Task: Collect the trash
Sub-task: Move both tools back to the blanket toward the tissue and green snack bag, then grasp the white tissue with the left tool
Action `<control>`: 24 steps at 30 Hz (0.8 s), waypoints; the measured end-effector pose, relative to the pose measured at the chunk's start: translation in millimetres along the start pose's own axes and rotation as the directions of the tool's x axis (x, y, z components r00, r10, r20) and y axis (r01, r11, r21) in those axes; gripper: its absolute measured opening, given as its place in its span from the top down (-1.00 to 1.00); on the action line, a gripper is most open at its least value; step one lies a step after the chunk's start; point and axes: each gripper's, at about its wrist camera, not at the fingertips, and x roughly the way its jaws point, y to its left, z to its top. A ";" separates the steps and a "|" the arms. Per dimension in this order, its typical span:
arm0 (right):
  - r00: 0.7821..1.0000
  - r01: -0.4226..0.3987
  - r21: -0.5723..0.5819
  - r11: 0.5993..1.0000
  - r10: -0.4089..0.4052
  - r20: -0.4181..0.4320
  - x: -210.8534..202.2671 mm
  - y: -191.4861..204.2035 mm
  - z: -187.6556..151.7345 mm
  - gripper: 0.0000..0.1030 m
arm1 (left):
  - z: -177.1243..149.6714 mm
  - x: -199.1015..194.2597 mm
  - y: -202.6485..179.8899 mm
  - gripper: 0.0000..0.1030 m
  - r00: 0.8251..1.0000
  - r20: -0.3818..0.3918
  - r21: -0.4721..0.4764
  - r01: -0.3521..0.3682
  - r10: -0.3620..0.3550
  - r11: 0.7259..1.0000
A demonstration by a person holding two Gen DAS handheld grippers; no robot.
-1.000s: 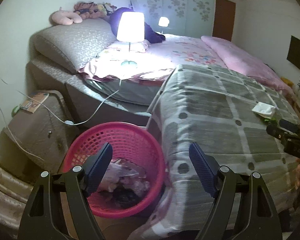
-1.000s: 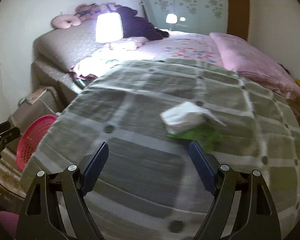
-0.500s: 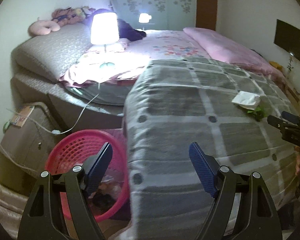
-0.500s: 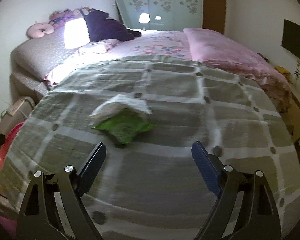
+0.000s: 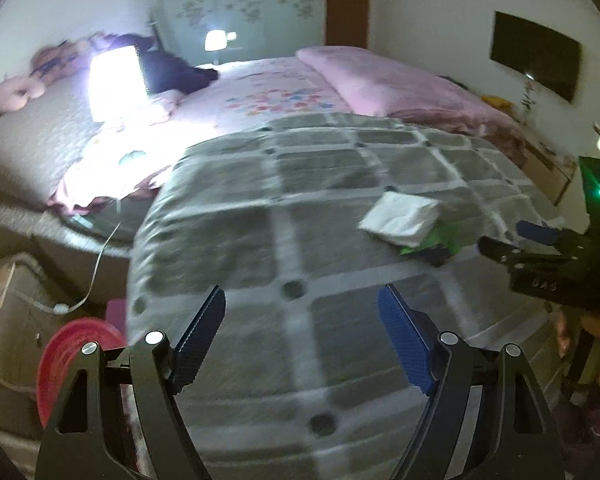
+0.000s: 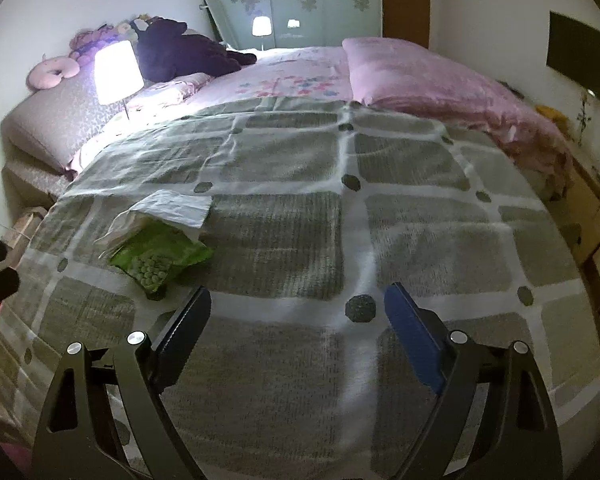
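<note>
A white crumpled tissue [image 6: 168, 210] lies on the grey checked blanket [image 6: 300, 220], partly over a green snack wrapper [image 6: 160, 258]. Both also show in the left wrist view: the tissue [image 5: 400, 218] and the wrapper [image 5: 440, 240]. My right gripper [image 6: 298, 316] is open and empty, low over the blanket, with the trash ahead to its left. My left gripper [image 5: 302, 320] is open and empty over the blanket's left part. The right gripper shows from the side in the left wrist view [image 5: 520, 240], close to the wrapper. The pink trash basket [image 5: 72, 364] stands on the floor at the lower left.
A lit lamp [image 6: 116, 72] stands at the bed's far left by a grey pillow [image 6: 52, 120]. A pink duvet [image 6: 440, 80] lies at the far right. A dark plush toy [image 6: 180, 52] sits at the head. A bedside cabinet [image 5: 8, 320] is beside the basket.
Both grippers have swung right and moved over the bed. The basket has slid to the left wrist view's lower left edge. The trash now sits left of the right gripper.
</note>
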 end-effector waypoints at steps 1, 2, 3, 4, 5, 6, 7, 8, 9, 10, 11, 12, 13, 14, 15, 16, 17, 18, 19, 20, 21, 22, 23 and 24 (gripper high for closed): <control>1.000 -0.004 0.010 1.000 0.004 -0.006 1.0 -2.0 -0.1 -0.67 | 3.8 3.4 -6.6 -0.47 1.000 0.000 0.016 0.010 -0.010 1.000; 1.000 -0.007 0.019 1.000 0.007 -0.011 1.9 -3.0 -0.3 -0.67 | 6.9 6.2 -11.8 -0.47 1.000 0.001 0.027 0.018 -0.018 0.999; 1.000 -0.010 0.035 0.999 0.011 -0.020 3.7 -5.8 -0.5 -0.67 | 10.0 9.4 -16.7 -0.47 1.000 0.001 0.038 0.026 -0.026 0.999; 0.999 -0.012 0.046 0.999 0.013 -0.029 5.7 -8.0 0.2 -0.67 | 13.8 13.4 -21.9 -0.47 0.999 -0.002 0.050 0.035 -0.035 0.998; 0.999 -0.015 0.052 0.999 0.017 -0.032 5.8 -9.0 -0.2 -0.67 | 17.3 16.4 -25.6 -0.47 0.999 -0.005 0.057 0.043 -0.042 0.997; 0.999 -0.017 0.053 0.998 0.019 -0.029 5.3 -8.9 -0.2 -0.67 | 21.8 20.9 -30.5 -0.47 0.998 -0.010 0.064 0.056 -0.056 0.996; 0.999 -0.013 0.050 0.999 0.015 -0.031 5.6 -8.1 -0.3 -0.67 | 24.7 23.1 -33.4 -0.47 0.998 -0.010 0.067 0.065 -0.065 0.996; 0.999 -0.008 0.045 0.999 0.009 -0.033 5.8 -7.0 -0.5 -0.67 | 27.8 25.5 -36.5 -0.47 0.997 -0.010 0.071 0.074 -0.074 0.995; 0.999 -0.005 0.042 0.999 0.006 -0.035 6.0 -6.5 -0.6 -0.67 | 31.0 27.6 -40.4 -0.47 0.996 -0.009 0.077 0.085 -0.084 0.993; 0.999 -0.001 0.038 0.999 0.002 -0.036 6.1 -5.6 -0.8 -0.67 | 34.6 29.9 -45.3 -0.47 0.995 -0.008 0.087 0.097 -0.097 0.991; 0.999 0.000 0.037 0.999 0.001 -0.037 6.2 -5.4 -0.8 -0.67 | 38.0 32.3 -50.4 -0.47 0.994 -0.007 0.100 0.107 -0.107 0.989; 0.999 -0.001 0.037 0.999 0.002 -0.037 6.0 -5.3 -1.1 -0.67 | 40.1 34.3 -53.7 -0.47 0.994 -0.007 0.109 0.112 -0.112 0.988; 0.999 -0.003 0.038 0.999 0.004 -0.037 6.2 -6.1 -1.0 -0.67 | 42.6 38.2 -58.3 -0.47 0.993 -0.009 0.121 0.118 -0.118 0.986; 0.999 -0.003 0.039 0.999 0.004 -0.037 6.4 -6.0 -0.9 -0.67 | 45.0 43.2 -62.3 -0.47 0.992 -0.016 0.130 0.125 -0.124 0.984; 0.999 -0.004 0.040 0.999 0.006 -0.036 6.3 -6.0 -0.8 -0.67 | 47.3 48.8 -65.8 -0.47 0.991 -0.026 0.133 0.130 -0.128 0.983; 0.999 -0.004 0.039 0.999 0.005 -0.036 6.3 -6.0 -0.8 -0.67 | 49.1 53.0 -66.7 -0.47 0.991 -0.035 0.132 0.135 -0.132 0.982; 0.999 -0.003 0.039 0.999 0.005 -0.036 6.2 -5.8 -0.9 -0.67 | 50.6 57.4 -67.8 -0.46 0.990 -0.043 0.130 0.141 -0.136 0.982; 0.999 -0.003 0.038 0.999 0.004 -0.037 6.4 -6.1 -0.8 -0.67 | 52.6 63.0 -68.7 -0.46 0.989 -0.051 0.125 0.144 -0.139 0.982; 0.999 -0.003 0.039 0.999 0.004 -0.037 6.3 -6.1 -0.8 -0.67 | 53.3 65.7 -68.4 -0.45 0.989 -0.055 0.121 0.145 -0.139 0.982; 0.999 -0.003 0.039 0.999 0.004 -0.037 6.3 -6.2 -0.9 -0.67 | 54.7 69.0 -67.8 -0.32 0.988 -0.058 0.115 0.147 -0.141 0.982; 0.999 -0.003 0.039 0.999 0.005 -0.037 6.2 -6.2 -1.0 -0.67 | 55.5 72.0 -66.4 -0.16 0.988 -0.066 0.108 0.149 -0.142 0.983; 0.999 -0.003 0.039 0.999 0.005 -0.037 6.3 -6.2 -0.9 -0.67 | 55.9 73.8 -65.7 -0.08 0.987 -0.074 0.101 0.151 -0.144 0.983; 0.999 -0.003 0.039 0.999 0.005 -0.037 6.4 -6.2 -0.8 -0.67 | 56.1 76.1 -63.6 0.07 0.985 -0.083 0.090 0.157 -0.150 0.983; 0.999 -0.003 0.039 0.999 0.004 -0.037 6.2 -6.1 -1.0 -0.67 | 55.9 77.6 -61.6 0.22 0.984 -0.090 0.083 0.161 -0.153 0.983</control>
